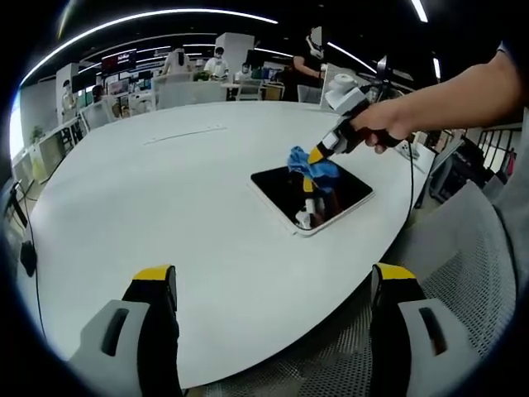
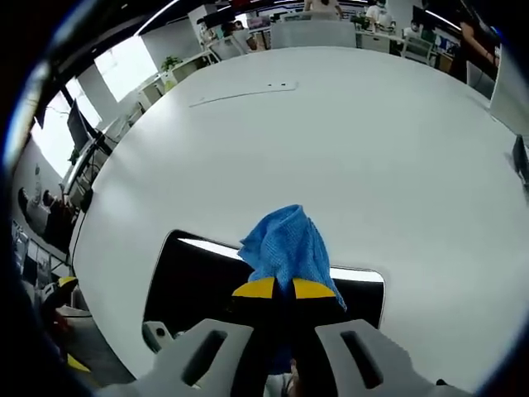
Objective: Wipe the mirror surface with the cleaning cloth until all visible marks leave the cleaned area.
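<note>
Mirror [image 1: 312,197]: lies flat on the white tabletop [image 1: 165,215], near its right edge; dark glass, pale frame.
Cleaning cloth [image 2: 286,243]: blue, bunched, pressed on the mirror's far edge, partly over the tabletop.
Right gripper [image 2: 278,289]: jaws closed together, pinching the cloth; held by a hand [image 1: 382,124] above the mirror.
Left gripper [image 1: 273,285]: jaws spread wide, nothing between them, over the tabletop's near edge.
Background: office desks, seated people beyond the far edge.
</note>
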`<state>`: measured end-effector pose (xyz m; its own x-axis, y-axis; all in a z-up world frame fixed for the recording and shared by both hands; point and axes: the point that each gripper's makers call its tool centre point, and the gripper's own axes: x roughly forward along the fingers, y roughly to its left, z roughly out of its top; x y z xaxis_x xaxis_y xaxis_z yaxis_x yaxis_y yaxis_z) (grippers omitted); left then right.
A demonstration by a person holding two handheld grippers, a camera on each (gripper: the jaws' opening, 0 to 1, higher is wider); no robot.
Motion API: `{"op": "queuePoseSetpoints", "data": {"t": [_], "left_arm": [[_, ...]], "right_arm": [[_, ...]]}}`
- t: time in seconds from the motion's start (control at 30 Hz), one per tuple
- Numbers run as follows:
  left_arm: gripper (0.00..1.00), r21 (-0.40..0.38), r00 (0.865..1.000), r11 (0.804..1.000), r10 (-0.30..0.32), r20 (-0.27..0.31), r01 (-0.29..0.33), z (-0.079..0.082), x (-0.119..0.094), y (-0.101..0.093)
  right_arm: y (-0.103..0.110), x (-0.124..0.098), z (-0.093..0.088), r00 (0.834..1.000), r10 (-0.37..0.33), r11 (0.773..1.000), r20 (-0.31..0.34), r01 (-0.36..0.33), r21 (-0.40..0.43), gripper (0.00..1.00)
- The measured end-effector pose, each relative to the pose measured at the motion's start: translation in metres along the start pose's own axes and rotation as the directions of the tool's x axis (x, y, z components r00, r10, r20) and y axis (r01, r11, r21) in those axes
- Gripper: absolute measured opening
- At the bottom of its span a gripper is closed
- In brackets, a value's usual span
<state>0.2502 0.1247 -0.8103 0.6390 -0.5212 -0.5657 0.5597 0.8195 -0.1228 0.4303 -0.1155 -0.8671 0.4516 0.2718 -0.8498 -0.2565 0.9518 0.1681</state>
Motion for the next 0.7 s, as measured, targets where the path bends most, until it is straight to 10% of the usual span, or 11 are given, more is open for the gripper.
{"op": "queuePoseSetpoints", "data": {"t": [0.7], "left_arm": [[0.99,-0.014,1.000,1.000,-0.015,0.010,0.015,0.002,0.000,-0.002]], "right_arm": [[-0.014,-0.006,-0.005,0.998,-0.049,0.998,0.026,0.048,0.034,0.00]]}}
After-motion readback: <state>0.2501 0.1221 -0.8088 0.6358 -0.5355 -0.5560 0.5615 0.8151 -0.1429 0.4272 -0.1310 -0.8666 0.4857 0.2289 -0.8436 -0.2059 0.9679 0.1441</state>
